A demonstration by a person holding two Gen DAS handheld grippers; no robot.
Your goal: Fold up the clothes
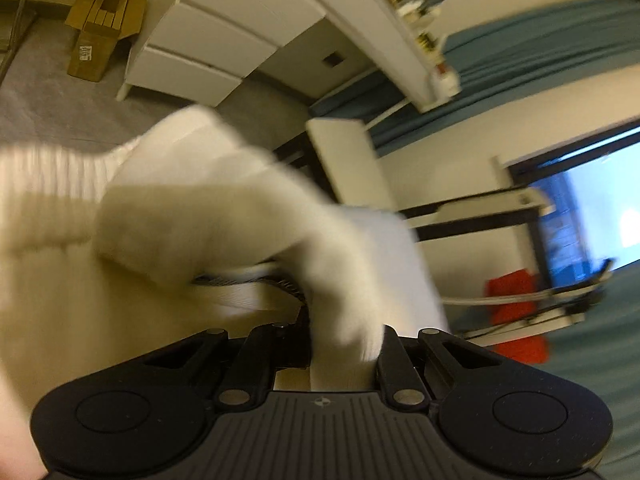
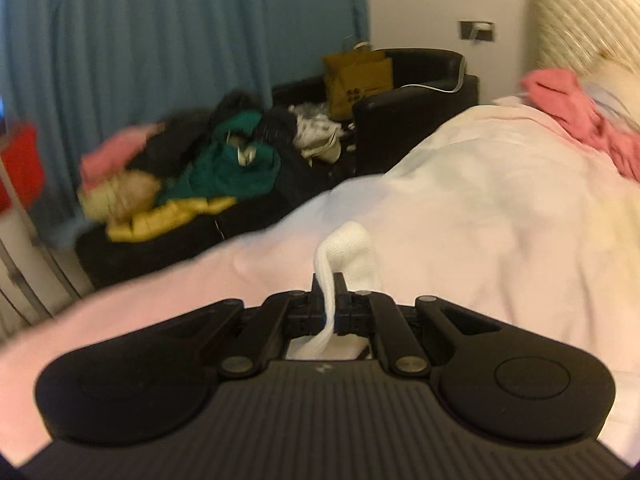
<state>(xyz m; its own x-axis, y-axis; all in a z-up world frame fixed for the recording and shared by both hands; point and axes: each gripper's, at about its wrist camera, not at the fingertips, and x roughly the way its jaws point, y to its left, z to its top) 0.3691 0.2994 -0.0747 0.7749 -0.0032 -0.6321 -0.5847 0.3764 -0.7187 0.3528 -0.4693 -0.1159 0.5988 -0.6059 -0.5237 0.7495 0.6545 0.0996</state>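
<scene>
The right tool (image 2: pixel 331 292) has its two fingers pressed together on a strip of white fabric (image 2: pixel 348 256), which rises between them in a soft hump and trails back down through the gap toward the handle. It looks like a ribbed sock or similar small garment (the blur makes the knit hard to read). It is lifted just above the bed (image 2: pixel 500 208), whose pale pink cover spreads wide under the tool. Farther up the bed, near the quilted headboard (image 2: pixel 580 20), lies a crumpled pink garment (image 2: pixel 576 120), well apart from the tool.

Beside the bed stands a black sofa (image 2: pixel 408 112) heaped with clothes (image 2: pixel 224 168): green, yellow, pink and dark pieces tangled together. A brown paper bag (image 2: pixel 358 80) sits on it, and a blue curtain (image 2: pixel 180 40) hangs behind.

The left tool (image 1: pixel 344 344) is tipped sideways, so the room runs at a slant in its view. White fabric (image 1: pixel 224 216) bulges thickly over and in front of it, covering the fingertips; a fold of it passes down between the finger arms, so it seems pinched there, though the tips themselves are hidden. Behind it are a white chest of drawers (image 1: pixel 208 40) and a flattened cardboard box (image 1: pixel 104 24) on the grey carpet (image 1: pixel 44 92).
</scene>
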